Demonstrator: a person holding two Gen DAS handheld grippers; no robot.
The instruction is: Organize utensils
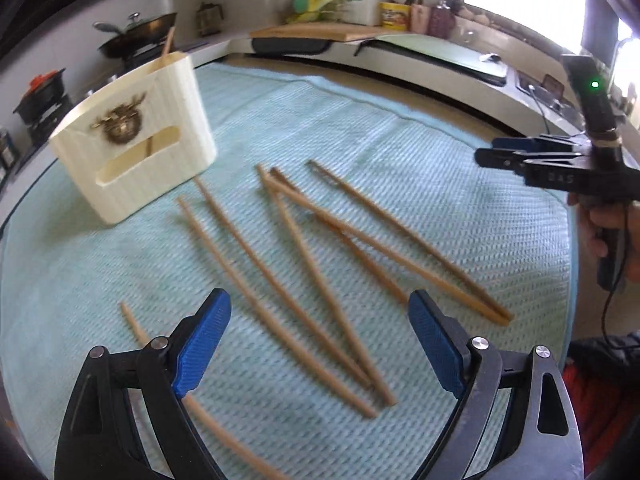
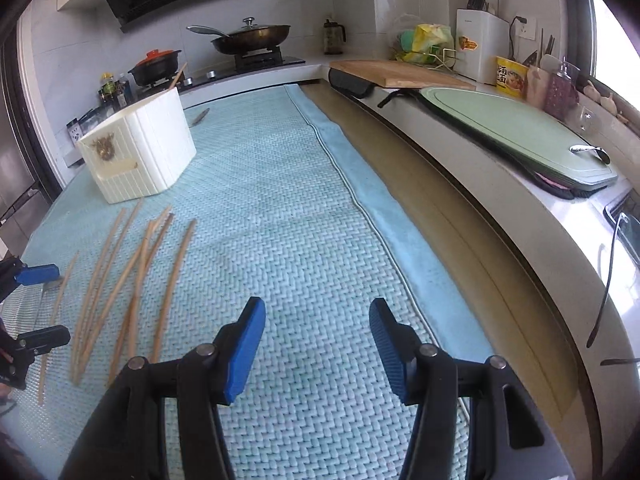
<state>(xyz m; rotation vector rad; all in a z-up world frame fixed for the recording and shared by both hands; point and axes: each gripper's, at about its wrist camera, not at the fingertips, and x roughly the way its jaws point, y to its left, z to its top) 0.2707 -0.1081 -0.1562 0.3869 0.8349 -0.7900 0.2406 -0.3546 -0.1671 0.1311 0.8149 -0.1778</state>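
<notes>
Wooden chopsticks (image 1: pixel 304 264) lie loose on a pale blue woven mat (image 1: pixel 460 184), most of them fanned and crossing one another near the mat's middle; in the right wrist view the same sticks (image 2: pixel 132 292) appear as a spread bundle at the mat's left part. One further stick (image 1: pixel 134 326) lies apart from the group, passing under the left finger of the near gripper. Beyond the sticks stands a cream ribbed holder (image 1: pixel 136 140) with a gold emblem and slot openings on its face; it rests upright on the mat, and a stick shows inside it, its end rising above the rim. The left gripper (image 1: pixel 320 340) hangs over the near ends of the chopsticks with its blue-padded jaws spread wide and nothing between the pads. The right gripper (image 2: pixel 318 344) is over bare mat to the right of the sticks, its jaws parted and empty; from the left wrist view it (image 1: pixel 486 152) appears side-on at the right edge, carried by a hand (image 1: pixel 604 228). Past the mat's far edge runs a white counter (image 2: pixel 480 168) bearing a wooden board (image 2: pixel 400 72), a green board (image 2: pixel 516 128) with a spoon (image 2: pixel 592 150) on it, and a yellow cup (image 2: pixel 510 76). On the stove at the back sit a lidded pan (image 2: pixel 252 36) and a black pot (image 2: pixel 156 66) with a red knob.
</notes>
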